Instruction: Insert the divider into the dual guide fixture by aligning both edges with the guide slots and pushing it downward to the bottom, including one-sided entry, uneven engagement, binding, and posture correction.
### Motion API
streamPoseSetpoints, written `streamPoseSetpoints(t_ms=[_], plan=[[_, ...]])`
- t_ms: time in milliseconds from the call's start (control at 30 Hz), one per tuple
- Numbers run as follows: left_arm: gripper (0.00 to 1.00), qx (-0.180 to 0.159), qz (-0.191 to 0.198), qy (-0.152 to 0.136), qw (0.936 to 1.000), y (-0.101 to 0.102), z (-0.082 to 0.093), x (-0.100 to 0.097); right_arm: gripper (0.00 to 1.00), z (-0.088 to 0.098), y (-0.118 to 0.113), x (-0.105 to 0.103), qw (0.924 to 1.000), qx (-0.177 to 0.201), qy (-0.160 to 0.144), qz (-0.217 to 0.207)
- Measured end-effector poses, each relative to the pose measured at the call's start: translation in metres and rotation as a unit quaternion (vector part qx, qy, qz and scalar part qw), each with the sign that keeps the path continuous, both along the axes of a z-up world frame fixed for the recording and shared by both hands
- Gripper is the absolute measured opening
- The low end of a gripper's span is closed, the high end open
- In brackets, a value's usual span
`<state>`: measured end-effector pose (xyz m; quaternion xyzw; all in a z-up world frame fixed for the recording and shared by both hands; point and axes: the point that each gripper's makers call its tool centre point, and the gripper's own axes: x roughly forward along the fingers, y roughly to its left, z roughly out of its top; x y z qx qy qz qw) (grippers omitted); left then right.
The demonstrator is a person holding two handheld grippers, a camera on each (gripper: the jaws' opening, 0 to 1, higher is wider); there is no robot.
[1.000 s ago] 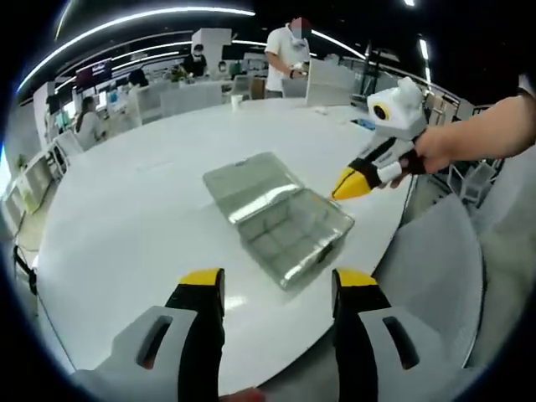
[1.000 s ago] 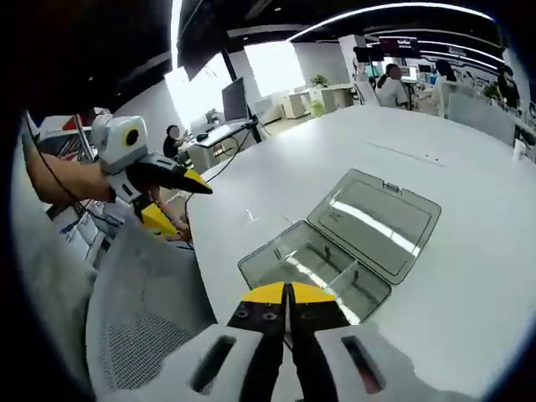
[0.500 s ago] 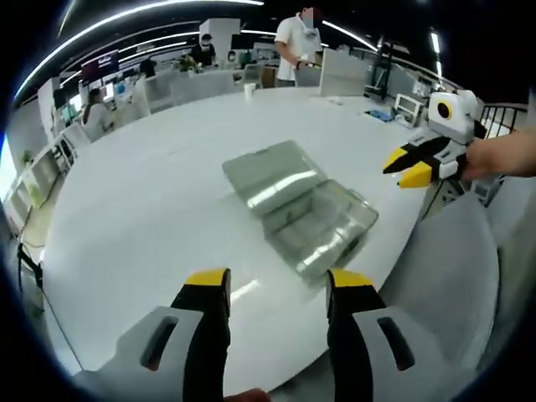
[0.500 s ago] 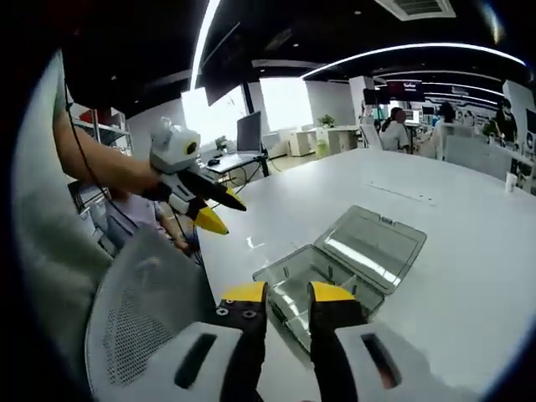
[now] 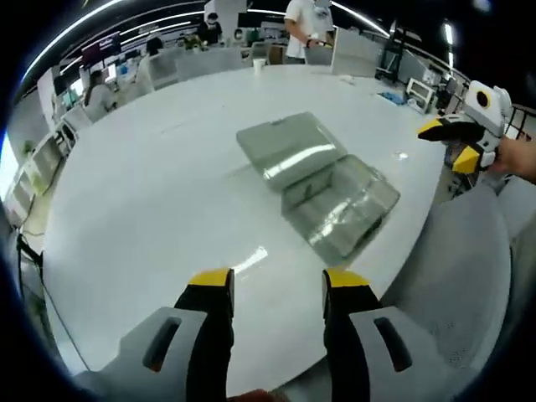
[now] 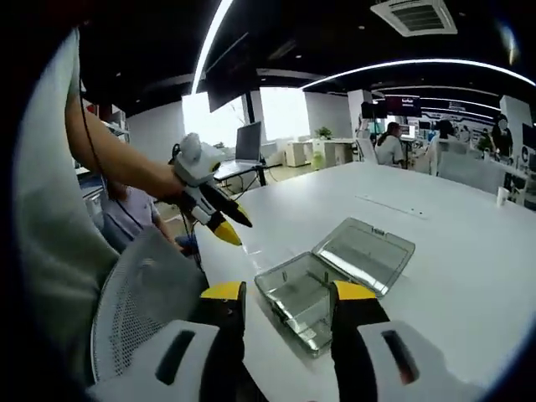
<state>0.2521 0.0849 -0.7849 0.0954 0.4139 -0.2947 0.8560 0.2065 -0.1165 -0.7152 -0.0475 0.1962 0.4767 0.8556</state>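
Both grippers (image 5: 275, 289) (image 6: 287, 299) jaws apart, empty, above clear lidded box (image 5: 322, 181), compartments visible in right gripper view.

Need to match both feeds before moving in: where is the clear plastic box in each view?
Left gripper view: clear plastic box right of centre, lid open beyond it.
Right gripper view: low centre, between the gripper's tips, lid to upper right.
Shared landmark: white table.

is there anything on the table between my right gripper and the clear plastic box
Nothing visible. The right gripper, open, looks straight at the open clear box, with bare white table around it. The left gripper is held off to the side, over the mesh chair back.
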Motion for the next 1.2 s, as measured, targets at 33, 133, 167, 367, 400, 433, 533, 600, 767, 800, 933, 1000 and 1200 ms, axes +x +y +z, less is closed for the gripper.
streamPoseSetpoints(t_ms=[33,133,167,367,400,433,533,600,767,800,933,1000,1200], plan=[[0.39,-0.001,0.003,0.005,1.0000,0.000,-0.002,0.001,0.36,-0.001,0.000,-0.001,1.0000,-0.001,0.000,0.002],[0.39,-0.008,0.011,0.016,0.9998,-0.002,-0.006,0.004,0.36,-0.001,-0.002,-0.005,1.0000,-0.003,-0.002,0.002],[0.38,-0.005,0.013,0.023,0.9996,-0.002,-0.008,0.005,0.36,-0.002,-0.002,-0.006,1.0000,-0.003,-0.003,0.002],[0.37,-0.008,0.023,0.046,0.9986,-0.005,-0.018,0.010,0.36,-0.001,-0.007,-0.008,0.9999,-0.003,-0.008,-0.005],[0.36,-0.011,0.028,0.052,0.9982,-0.005,-0.020,0.012,0.36,-0.001,-0.007,-0.008,1.0000,-0.002,-0.007,-0.006],[0.36,-0.012,0.031,0.055,0.9979,-0.005,-0.022,0.013,0.36,-0.001,-0.008,-0.008,0.9999,-0.002,-0.009,-0.006],[0.35,-0.014,0.045,0.065,0.9968,-0.003,-0.025,0.014,0.36,-0.001,-0.009,-0.009,0.9999,-0.005,-0.012,-0.005],[0.35,-0.017,0.056,0.070,0.9958,0.000,-0.028,0.016,0.36,0.000,-0.010,-0.009,0.9999,-0.005,-0.015,-0.006],[0.35,-0.012,0.061,0.079,0.9950,0.002,-0.032,0.015,0.37,0.000,-0.012,-0.007,0.9998,-0.010,-0.018,-0.006],[0.35,-0.012,0.062,0.082,0.9946,0.001,-0.033,0.014,0.37,0.000,-0.012,-0.007,0.9998,-0.010,-0.018,-0.005],[0.36,-0.002,0.064,0.089,0.9940,0.001,-0.039,0.013,0.38,-0.002,-0.012,-0.006,0.9997,-0.016,-0.020,-0.003],[0.37,0.006,0.064,0.093,0.9936,0.001,-0.042,0.012,0.38,-0.002,-0.012,-0.006,0.9996,-0.017,-0.021,-0.002],[0.39,0.019,0.068,0.098,0.9927,0.000,-0.050,0.013,0.38,-0.003,-0.013,-0.007,0.9996,-0.019,-0.020,-0.002]])
